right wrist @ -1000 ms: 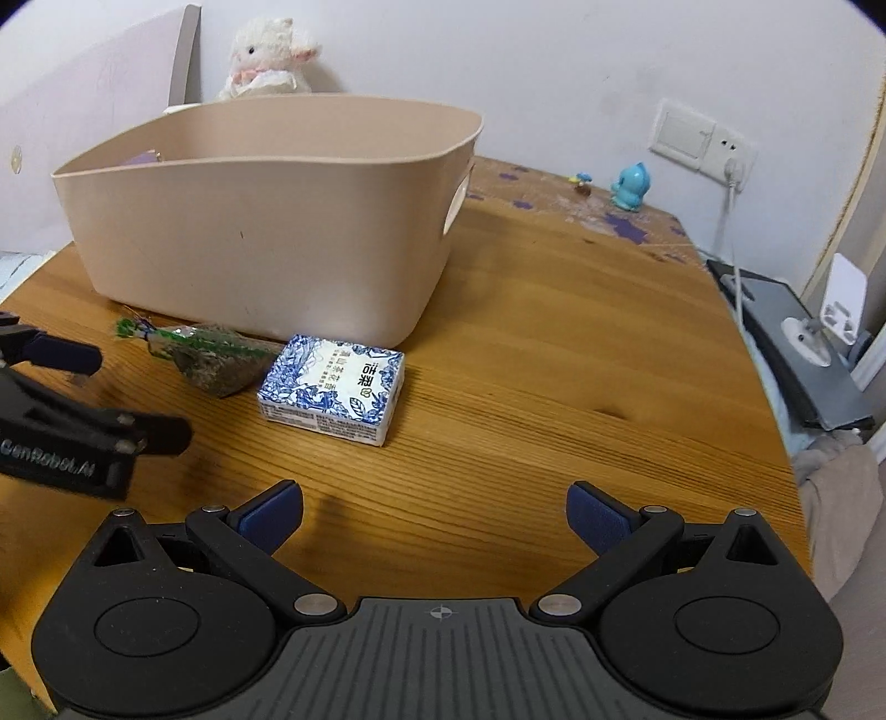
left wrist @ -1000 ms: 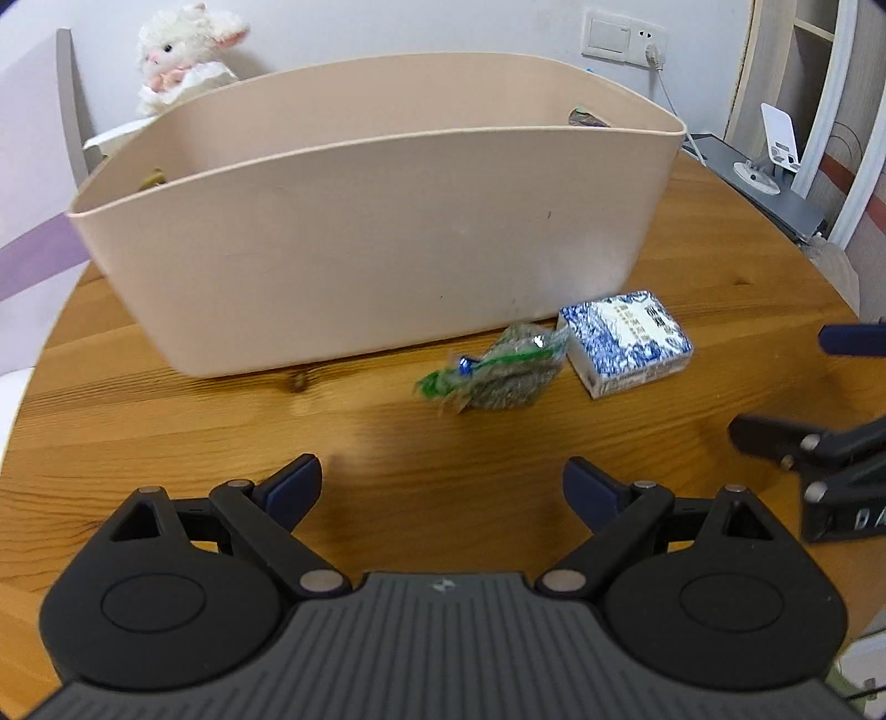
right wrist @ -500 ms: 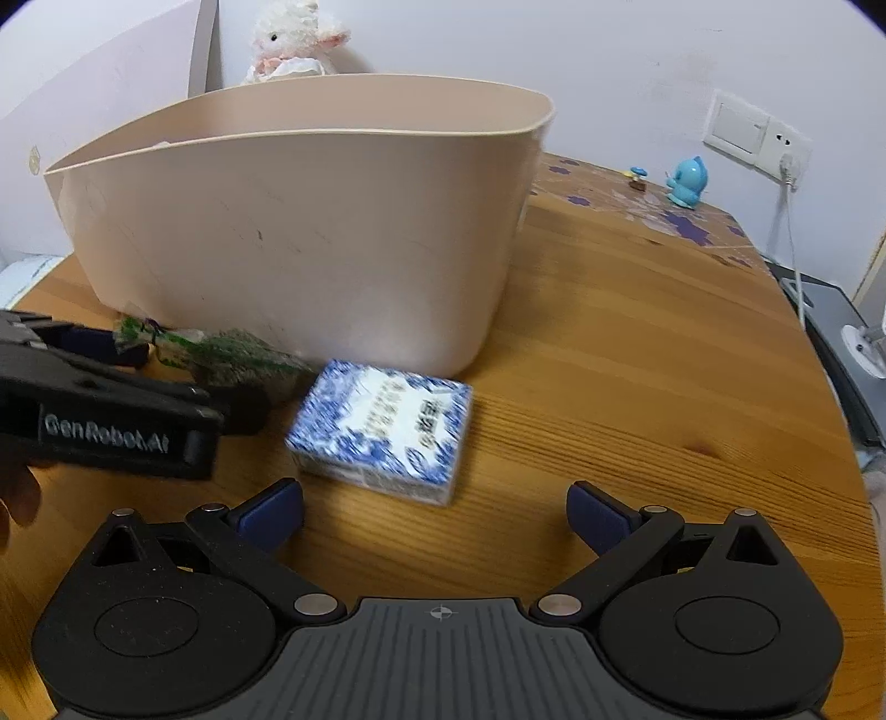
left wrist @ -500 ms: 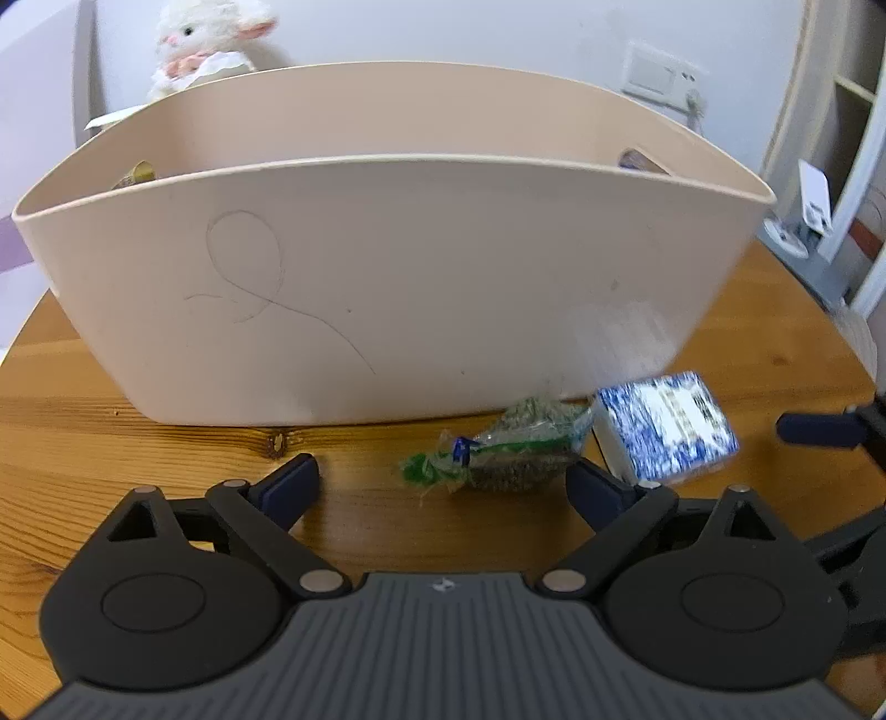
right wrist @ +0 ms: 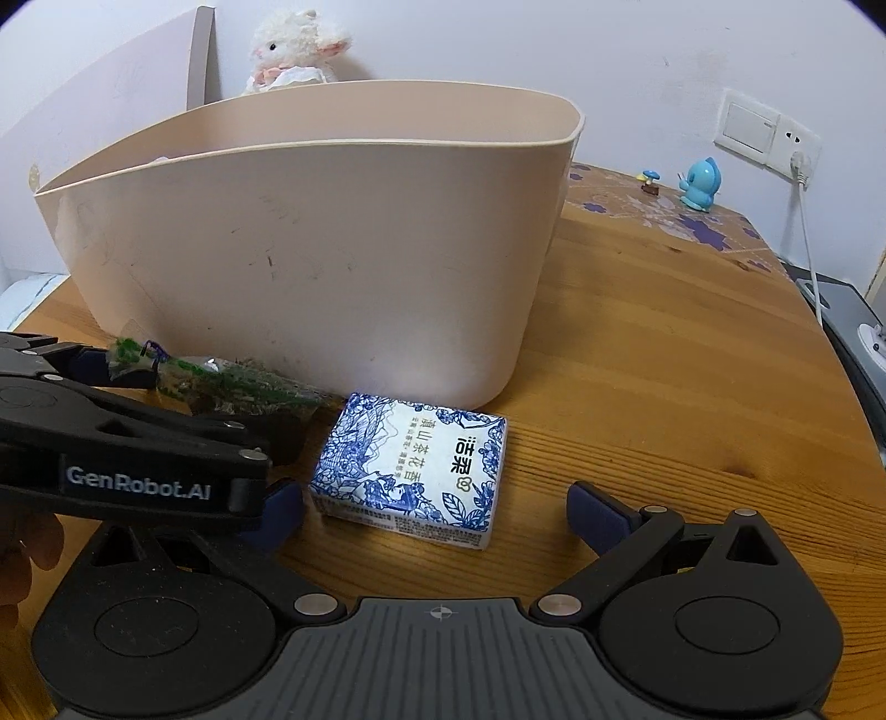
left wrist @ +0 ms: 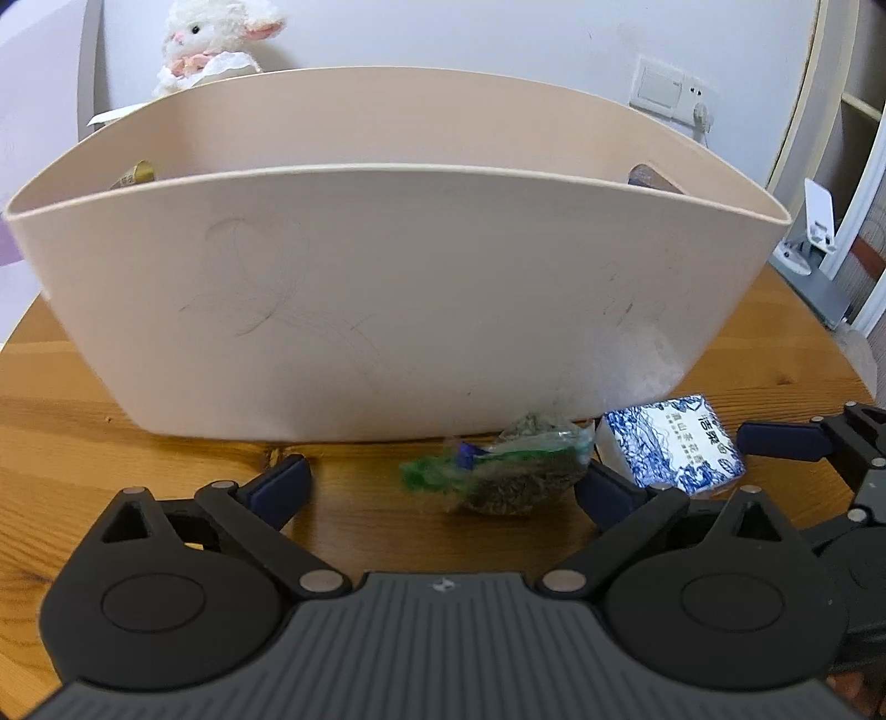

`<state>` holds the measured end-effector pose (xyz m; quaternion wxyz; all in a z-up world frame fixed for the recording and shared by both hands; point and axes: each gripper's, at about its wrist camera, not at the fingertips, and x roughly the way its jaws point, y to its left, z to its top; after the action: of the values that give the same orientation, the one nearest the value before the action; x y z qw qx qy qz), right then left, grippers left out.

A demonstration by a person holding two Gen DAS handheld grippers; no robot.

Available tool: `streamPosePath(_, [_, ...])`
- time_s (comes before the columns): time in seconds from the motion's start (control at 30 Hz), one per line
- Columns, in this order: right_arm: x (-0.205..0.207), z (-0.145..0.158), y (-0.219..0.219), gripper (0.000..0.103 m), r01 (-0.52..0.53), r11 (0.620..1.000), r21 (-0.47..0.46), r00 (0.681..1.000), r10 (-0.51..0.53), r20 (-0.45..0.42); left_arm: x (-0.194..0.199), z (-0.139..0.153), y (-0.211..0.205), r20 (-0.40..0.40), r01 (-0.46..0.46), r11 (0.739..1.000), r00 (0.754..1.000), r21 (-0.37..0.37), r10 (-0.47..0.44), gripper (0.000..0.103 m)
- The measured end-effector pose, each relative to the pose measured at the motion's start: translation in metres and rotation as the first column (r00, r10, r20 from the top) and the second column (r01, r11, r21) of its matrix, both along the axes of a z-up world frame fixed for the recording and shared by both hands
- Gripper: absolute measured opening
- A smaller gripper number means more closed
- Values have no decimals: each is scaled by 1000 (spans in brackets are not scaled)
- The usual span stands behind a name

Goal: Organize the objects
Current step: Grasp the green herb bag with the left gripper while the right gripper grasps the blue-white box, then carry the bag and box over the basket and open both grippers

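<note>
Both tongs have come down and forward since a second ago, so the beige basket [left wrist: 387, 310] now fills much of each view. Nearest, the left tongs [left wrist: 443, 484] have their jaws opening wide, with the clear bag of dark dried stuff [left wrist: 515, 476] lying between the tips, nearer the right pad, untouched by either as far as shows. The right tongs [right wrist: 434, 512] stand wide open around the blue-and-white tissue pack [right wrist: 412, 471], holding nothing; their left pad is partly hidden behind the left tongs' arm. Bag and pack lie on the wooden surface [right wrist: 692, 399], just in front of the basket's wall. Inside the basket only a gold-tipped thing [left wrist: 135, 174] peeks over the rim; the rest is hidden. Behind it, a plush lamb [right wrist: 296, 52] is half hidden by the rim.
</note>
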<state>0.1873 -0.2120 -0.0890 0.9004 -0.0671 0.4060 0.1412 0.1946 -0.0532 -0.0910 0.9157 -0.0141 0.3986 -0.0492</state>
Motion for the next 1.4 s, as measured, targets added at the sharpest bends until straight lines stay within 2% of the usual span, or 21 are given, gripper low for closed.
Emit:
streamPosePath(0.2, [-4,0,1,101,15,1000,4,1000,-15,17,-1,0,2,2,-45,999,999,14,45,101])
streamPosePath(0.27, [-5,1,1,95,15,1000,10,1000,-16,26,-5,0,8,12,-57,998,998,5,57,98])
streamPosePath(0.3, [-6,2,1,88,17,1000,13,999,-17,32,-6,0,11,19,-60,998,998,1,60,93])
streamPosePath(0.33, [-7,3,2,86,15,1000,14,999,-16,34,-8,1,13,27,-59,998,998,4,58,90])
streamPosePath(0.4, [-8,4,4,78,12,1000,15,999,-13,36,-11,3,16,40,-42,999,998,11,41,75])
streamPosePath(0.43, [-9,5,4,76,10,1000,16,999,-10,38,-12,3,17,43,-32,999,999,12,31,72])
streamPosePath(0.5, [-12,6,6,64,0,1000,20,999,0,36,-12,4,20,44,-15,1000,999,4,15,64])
streamPosePath(0.53, [-11,7,6,63,0,1000,18,999,0,35,-12,4,21,45,-8,1000,999,2,8,62])
streamPosePath(0.6, [-13,7,6,63,0,1000,20,999,-1,33,-13,6,22,46,11,1000,999,-11,-10,47])
streamPosePath(0.83, [-28,12,5,62,12,1000,23,999,-13,31,-17,6,24,39,24,999,999,-22,-23,41])
streamPosePath(1.1, [-56,35,2,62,10,999,32,997,-12,83,-31,10,40,27,10,1000,1000,-28,-10,40])
streamPosePath(1.4, [-96,80,-7,62,6,999,52,981,-16,194,-65,43,51,109,10,1000,994,-24,-8,39])
